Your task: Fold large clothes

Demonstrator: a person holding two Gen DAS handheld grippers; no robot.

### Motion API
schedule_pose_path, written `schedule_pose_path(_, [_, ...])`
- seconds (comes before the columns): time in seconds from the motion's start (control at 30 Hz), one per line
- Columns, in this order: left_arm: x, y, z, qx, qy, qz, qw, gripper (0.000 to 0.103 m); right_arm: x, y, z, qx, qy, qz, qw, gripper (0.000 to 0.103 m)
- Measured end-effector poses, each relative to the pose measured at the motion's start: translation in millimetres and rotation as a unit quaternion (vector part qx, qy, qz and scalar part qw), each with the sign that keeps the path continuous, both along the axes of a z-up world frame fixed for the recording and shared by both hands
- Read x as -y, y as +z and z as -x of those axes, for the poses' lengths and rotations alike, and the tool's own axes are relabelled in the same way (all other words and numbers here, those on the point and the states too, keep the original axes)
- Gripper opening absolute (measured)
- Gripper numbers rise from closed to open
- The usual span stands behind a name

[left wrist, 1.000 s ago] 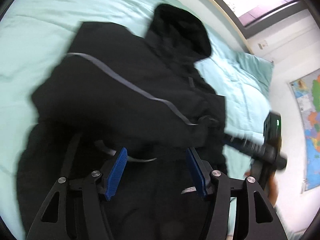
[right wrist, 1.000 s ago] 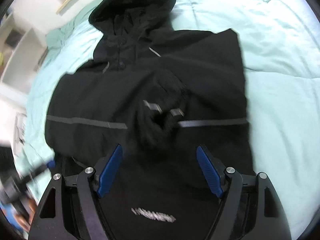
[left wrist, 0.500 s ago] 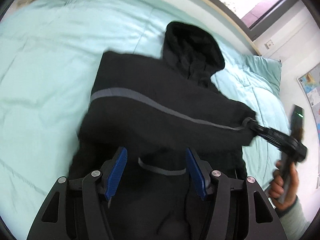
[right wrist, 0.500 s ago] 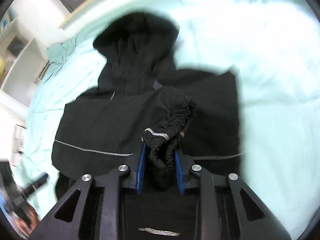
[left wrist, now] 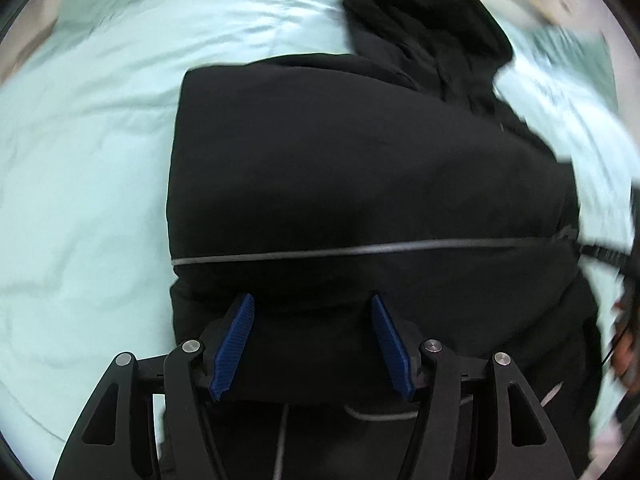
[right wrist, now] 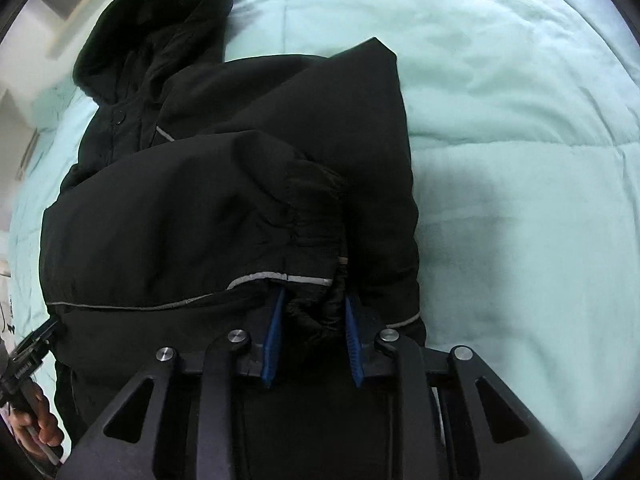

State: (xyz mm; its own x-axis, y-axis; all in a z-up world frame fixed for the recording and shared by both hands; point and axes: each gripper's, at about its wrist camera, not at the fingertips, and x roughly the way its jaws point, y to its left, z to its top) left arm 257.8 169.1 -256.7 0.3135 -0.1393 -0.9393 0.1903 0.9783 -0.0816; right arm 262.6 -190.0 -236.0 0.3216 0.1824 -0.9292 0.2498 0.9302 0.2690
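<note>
Right wrist view: a black hooded jacket [right wrist: 224,184] lies on a pale green bedspread [right wrist: 520,120], and the right gripper [right wrist: 312,312], jaws just drawn together, pinches its gathered sleeve cuff [right wrist: 316,304]. Left gripper [left wrist: 312,316] hovers over the jacket's body, jaws parted, grasping nothing.

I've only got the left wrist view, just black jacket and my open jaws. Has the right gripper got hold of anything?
Observer: Yes, the right gripper has just closed on the jacket's cuff, bunched between its pads.
Operator: Which sleeve is that?
Observer: The one folded across the jacket's front; its gathered cuff ends right at the pads.
Operator: Is the bed bare on that side?
Observer: Yes, only mint quilt shows beyond the jacket's edge.
</note>
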Motion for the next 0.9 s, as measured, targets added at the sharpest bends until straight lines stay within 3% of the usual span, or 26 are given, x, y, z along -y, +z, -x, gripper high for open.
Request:
schedule_pose_path(0.1, [0.8, 31.3, 2.7, 0.005, -0.021, 0.017, 0.9996, 0.063, -0.3, 19.4, -1.5, -0.012, 0.026, 0.008, 1.0, 0.034])
schedule_pose_path(0.17, [-3.4, 63.5, 0.2, 0.031, -0.025, 0.061, 0.9973, 0.063, -2.8, 48.6, -2.1, -0.001, 0.029, 0.021, 0.999, 0.049])
schedule_pose_path(0.23, [-6.0, 89.9, -11.0, 0.06, -0.024, 0.097, 0.9933, 0.063, -8.9, 78.5, -2.3, 0.038, 0.032, 0.043, 0.998, 0.072])
schedule_pose_path(0.27, [-5.9, 95.8, -21.1, 0.065, -0.02, 0.106, 0.992, 0.063, -12.6, 88.2, -3.1, 0.056, 0.033, 0.047, 0.997, 0.076])
schedule_pose_path(0.33, [-2.8, 92.6, -42.9, 0.064, -0.013, 0.104, 0.9924, 0.063, -25.6, 101.3, -13.8, 0.081, 0.042, 0.052, 0.994, 0.076])
schedule_pose_path(0.4, [2.5, 73.2, -64.7, 0.044, -0.003, 0.078, 0.996, 0.063, -46.3, 93.3, -38.4, 0.078, 0.063, 0.045, 0.994, 0.076])
schedule_pose_path(0.5, [-1.9, 25.2, -93.8, -0.021, 0.027, 0.063, 0.9974, 0.063, -70.2, 54.3, -71.3, 0.038, 0.084, 0.056, 0.994, 0.073])
schedule_pose_path(0.6, [-4.2, -12.8, -102.1, -0.044, 0.023, -0.014, 0.9987, 0.065, -76.8, -2.9, -83.4, -0.023, 0.089, 0.072, 0.993, 0.067])
schedule_pose_path(0.73, [-14.5, -9.0, -103.0, -0.046, 0.04, -0.002, 0.9982, 0.065, -72.8, -12.6, -89.1, -0.03, 0.081, 0.068, 0.994, 0.066])
schedule_pose_path(0.9, [-40.6, 33.0, -76.4, -0.008, 0.045, 0.047, 0.9979, 0.065, -53.0, 9.6, -77.8, -0.021, 0.079, 0.031, 0.996, 0.064])
